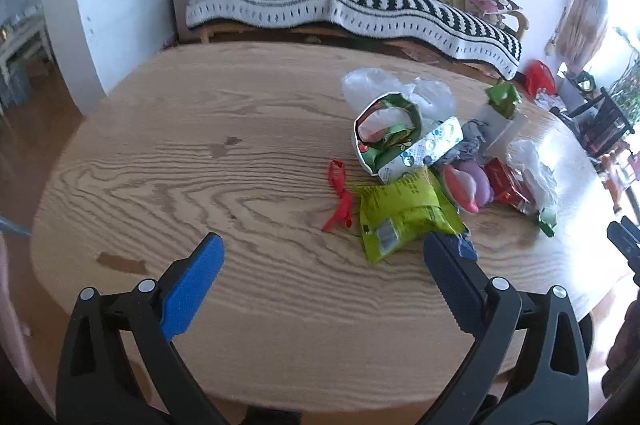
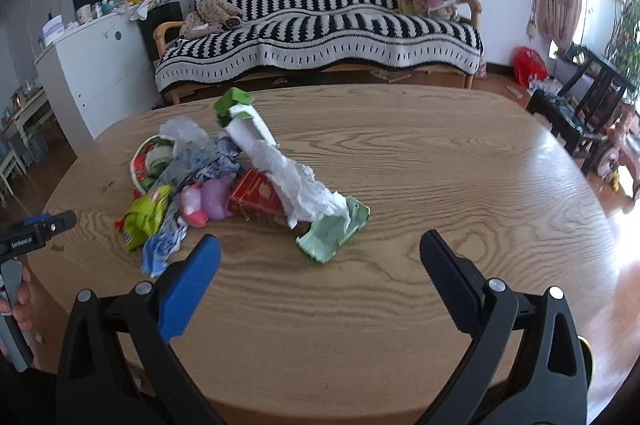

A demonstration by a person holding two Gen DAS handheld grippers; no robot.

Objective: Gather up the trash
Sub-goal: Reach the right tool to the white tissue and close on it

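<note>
We looked from both wrists low over the wooden table [image 1: 200, 165], facing the sofa [image 2: 320, 25], sharing the trash pile [image 2: 224, 181].

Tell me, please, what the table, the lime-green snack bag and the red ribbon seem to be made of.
The table: wood or a wood-look veneer, matte, shown by the flowing grain lines; which one I cannot tell. The lime-green snack bag: thin plastic film, slightly glossy, crinkled, with printed text and a barcode. The red ribbon: probably fabric or thin plastic strip, limp and knotted; the look leaves it open.
</note>
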